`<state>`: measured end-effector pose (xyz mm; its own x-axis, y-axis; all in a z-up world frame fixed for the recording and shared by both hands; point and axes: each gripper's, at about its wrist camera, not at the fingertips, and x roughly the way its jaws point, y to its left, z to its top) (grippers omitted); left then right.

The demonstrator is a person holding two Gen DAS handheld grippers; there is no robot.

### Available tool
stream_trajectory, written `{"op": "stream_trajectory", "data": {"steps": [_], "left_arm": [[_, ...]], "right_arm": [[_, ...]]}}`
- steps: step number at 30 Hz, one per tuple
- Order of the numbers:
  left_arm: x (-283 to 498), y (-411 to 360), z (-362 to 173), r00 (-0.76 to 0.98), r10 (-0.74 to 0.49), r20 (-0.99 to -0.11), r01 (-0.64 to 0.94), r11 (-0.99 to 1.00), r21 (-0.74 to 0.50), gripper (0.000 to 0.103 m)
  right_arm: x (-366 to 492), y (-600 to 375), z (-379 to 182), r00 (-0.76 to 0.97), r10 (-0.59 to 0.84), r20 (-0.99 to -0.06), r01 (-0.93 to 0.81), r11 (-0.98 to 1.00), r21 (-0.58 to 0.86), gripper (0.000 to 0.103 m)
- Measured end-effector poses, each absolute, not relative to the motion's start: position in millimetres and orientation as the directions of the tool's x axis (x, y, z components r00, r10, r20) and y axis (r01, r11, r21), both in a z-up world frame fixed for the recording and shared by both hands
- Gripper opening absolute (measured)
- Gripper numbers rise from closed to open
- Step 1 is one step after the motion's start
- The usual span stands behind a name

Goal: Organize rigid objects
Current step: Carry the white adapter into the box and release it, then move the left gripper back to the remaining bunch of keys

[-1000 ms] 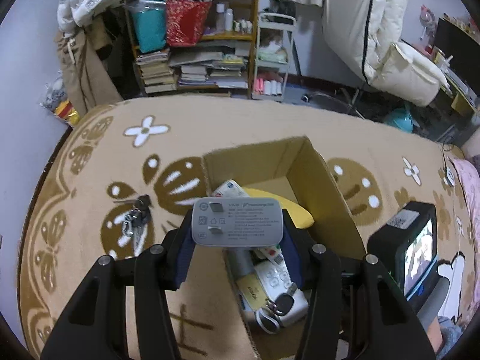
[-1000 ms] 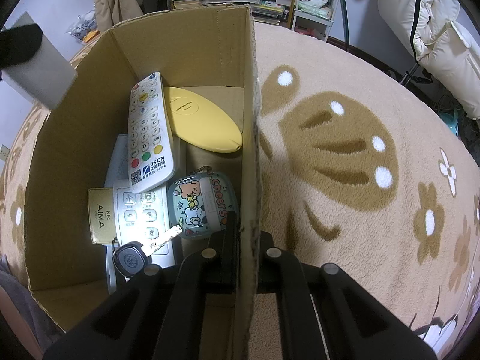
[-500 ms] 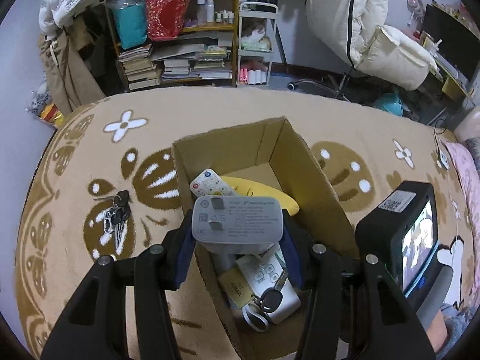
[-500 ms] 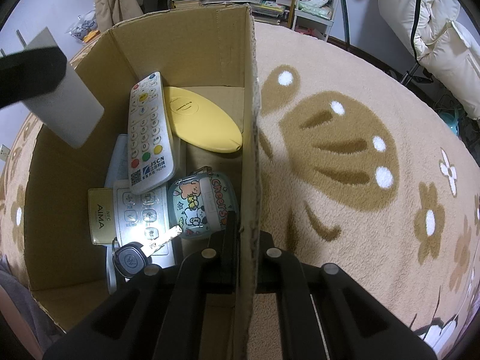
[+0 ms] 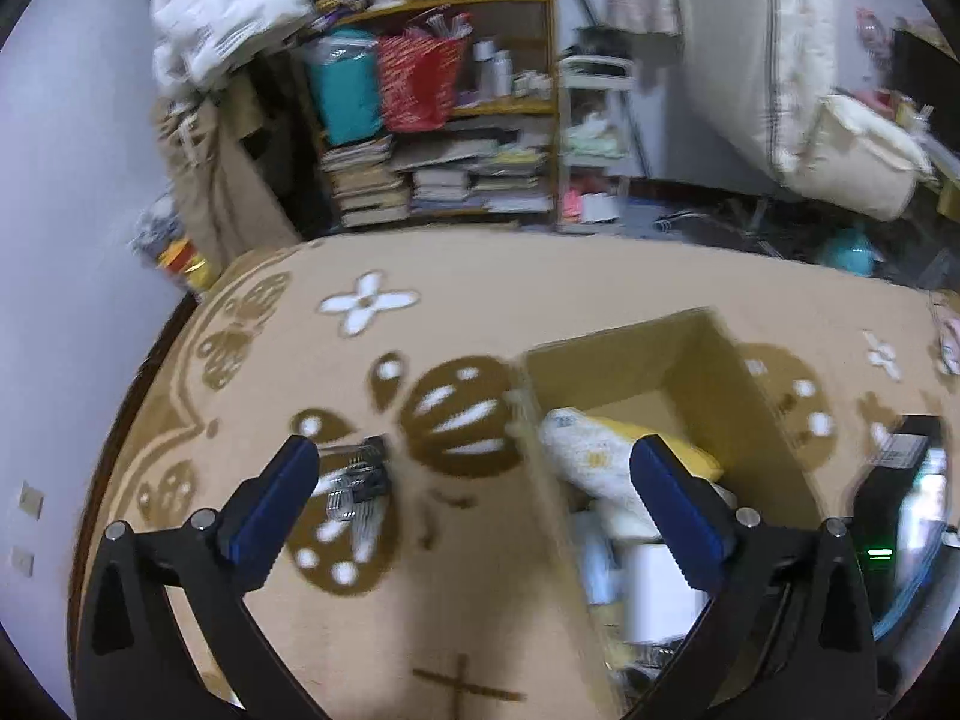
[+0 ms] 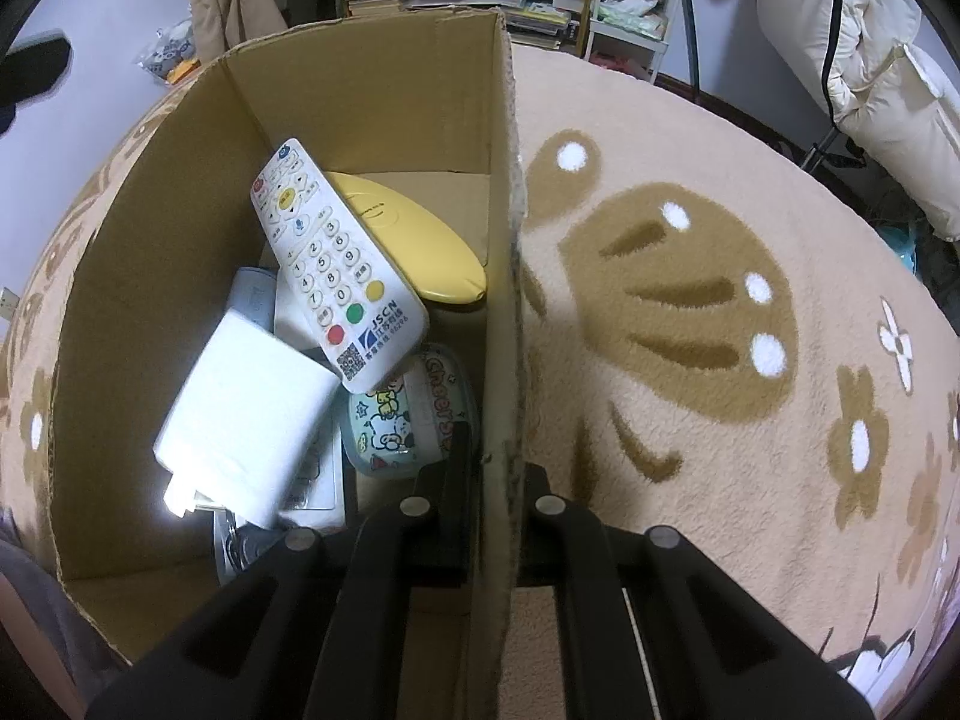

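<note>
My left gripper is wide apart and carries nothing, its blue pads standing to both sides of the lower middle of the left wrist view. The thing I judge to be next is the bunch of keys, which lies on the carpet in the lower left part of that view, just inside the left pad and outside the cardboard box. So the keys are ahead and to the left of the claw centre; the picture is blurred, so I cannot tell their long axis with certainty. My right gripper is closed on the right wall of the box and holds it, so the left one is the free and nearer one. Inside the box, in the right wrist view, the white charger rests at lower left, beside the white remote, the yellow case and a cartoon pouch. The carpet is soft and beige with brown flowers; behind it, at the top of the frame, stands a full bookshelf.
</note>
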<state>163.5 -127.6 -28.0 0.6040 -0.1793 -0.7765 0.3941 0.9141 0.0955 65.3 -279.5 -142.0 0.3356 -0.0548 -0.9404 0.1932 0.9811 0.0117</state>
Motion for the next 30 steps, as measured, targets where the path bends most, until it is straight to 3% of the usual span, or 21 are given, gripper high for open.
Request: {"op": "stream_trajectory", "data": {"steps": [8, 24, 30], "left_arm": [[215.3, -69.9, -66.2, 0.536, -0.156, -0.829, 0.259, 0.966, -0.014, 0.102], [254.1, -66.8, -139.4, 0.475, -0.040, -0.879, 0.239, 0.967, 0.086, 0.102], [266.5, -64.6, -172.0, 0.437, 0.007, -0.899, 0.216, 0.970, 0.113, 0.084]], "right_arm": [[65.2, -278.3, -142.2, 0.336, -0.054, -0.940, 0.192, 0.981, 0.012, 0.007], [66.1, -277.9, -143.0, 0.335, -0.055, -0.941, 0.192, 0.981, 0.011, 0.007], [66.2, -277.4, -143.3, 0.334, -0.053, -0.941, 0.192, 0.981, 0.013, 0.007]]}}
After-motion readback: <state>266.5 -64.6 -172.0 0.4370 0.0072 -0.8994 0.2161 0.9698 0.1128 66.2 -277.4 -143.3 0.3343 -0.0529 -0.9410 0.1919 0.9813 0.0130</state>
